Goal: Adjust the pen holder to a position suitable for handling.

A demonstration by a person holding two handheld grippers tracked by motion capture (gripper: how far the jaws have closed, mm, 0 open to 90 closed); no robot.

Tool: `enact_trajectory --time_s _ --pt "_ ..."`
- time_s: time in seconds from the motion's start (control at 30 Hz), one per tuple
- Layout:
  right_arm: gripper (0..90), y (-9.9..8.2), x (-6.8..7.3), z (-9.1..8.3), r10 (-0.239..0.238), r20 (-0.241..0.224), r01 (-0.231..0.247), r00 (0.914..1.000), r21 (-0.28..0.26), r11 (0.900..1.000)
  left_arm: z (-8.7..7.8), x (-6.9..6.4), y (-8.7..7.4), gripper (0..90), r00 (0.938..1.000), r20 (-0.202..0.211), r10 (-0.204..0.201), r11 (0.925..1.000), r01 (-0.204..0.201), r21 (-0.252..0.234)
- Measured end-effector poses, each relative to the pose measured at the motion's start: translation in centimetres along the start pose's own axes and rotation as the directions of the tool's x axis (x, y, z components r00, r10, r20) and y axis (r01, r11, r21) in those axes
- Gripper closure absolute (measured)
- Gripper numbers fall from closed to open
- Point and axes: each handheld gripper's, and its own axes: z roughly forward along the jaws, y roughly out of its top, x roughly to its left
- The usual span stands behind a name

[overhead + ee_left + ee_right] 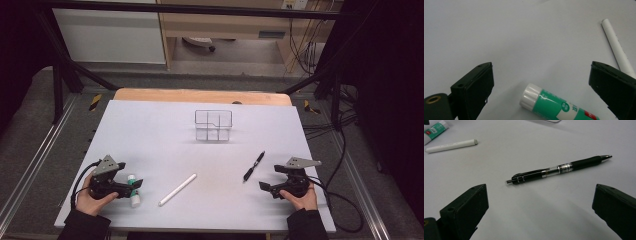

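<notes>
Nothing in the organiser yet, both grippers poised
Left gripper (134, 188), jaws apart, straddles the glue stick (554, 106); right gripper (265, 187), jaws apart, faces the black pen (559, 169); white stick (178, 189) lies between; wire organiser (213, 125) stands beyond, empty

1. We wear dark, near-black sleeves that cover both forearms to the wrist.
2. Our left gripper (134, 186) is a black body topped by a grey three-cornered plate, with a black cable looping off behind it.
3. Our right gripper (263, 186) has the same black build, grey plate and trailing black cable.
4. Each jaw is a thick, matt black block with a small screw hole near its upper edge.
5. A brass-coloured ring sits beside the left gripper's jaw base.
</notes>
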Motion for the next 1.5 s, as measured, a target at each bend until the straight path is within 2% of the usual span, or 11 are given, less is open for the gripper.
enact_trajectory --time_s 0.37,0.8,1.1,1.2,1.5 --pt "0.9 0.2 0.1 0.1 -0.012 0.001 0.012 0.9999 0.005 0.9999 -0.2 0.1 -0.1 5.7 0.9999 -0.01 -0.007 1.0 0.007 -0.004" --pt "0.5 1.4 1.2 1.0 -0.065 0.011 0.065 0.9978 0.021 0.9977 -0.2 0.1 -0.2 5.7 0.9999 -0.012 -0.001 1.0 0.001 0.001" --pt "0.5 2.5 2.6 2.2 -0.144 0.017 0.143 0.9894 0.042 0.9888 -0.1 0.0 -0.2 5.7 1.0 -0.01 0.0 1.0 0.0 0.0" --pt "0.5 2.8 3.0 2.5 -0.156 0.034 0.154 0.9872 0.053 0.9866 -0.1 0.0 -0.2 5.7 1.0 -0.01 0.002 1.0 -0.002 -0.001" --pt "0.5 4.0 3.9 3.1 -0.2 0.045 0.197 0.9788 0.061 0.9785 0.0 0.0 -0.2 5.7 0.9999 -0.014 0.006 1.0 -0.006 0.002"
